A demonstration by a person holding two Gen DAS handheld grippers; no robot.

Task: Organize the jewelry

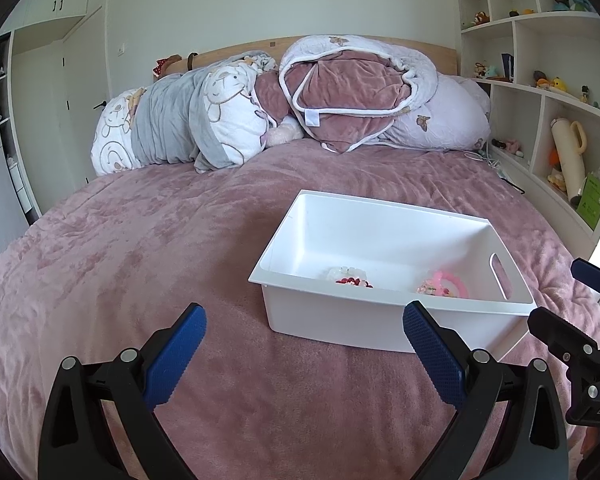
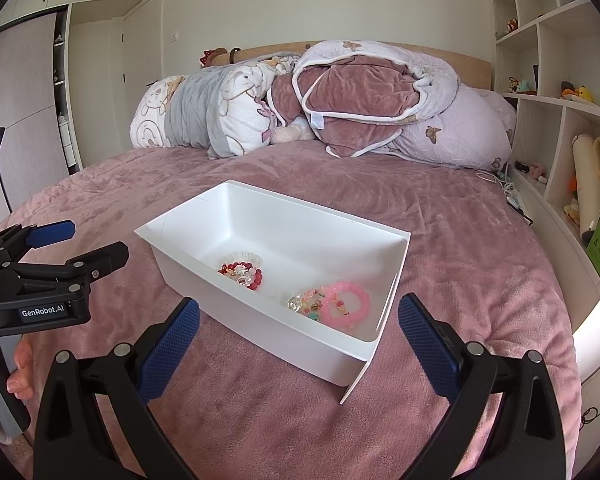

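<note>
Jewelry lay in a white bin (image 2: 204,216) on the pink bedspread (image 2: 460,240): red beaded bracelets (image 2: 242,273) toward its left, a pink bracelet (image 2: 346,306) toward its right. Both the left gripper (image 1: 304,354) and right gripper (image 2: 299,338) hung just before the bin's near wall, jaws spread wide and holding nothing.

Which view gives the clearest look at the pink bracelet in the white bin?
The right wrist view: the pink bracelet shows as a whole ring on the floor of the white bin. The left wrist view shows only its top; the near wall hides the rest.
</note>
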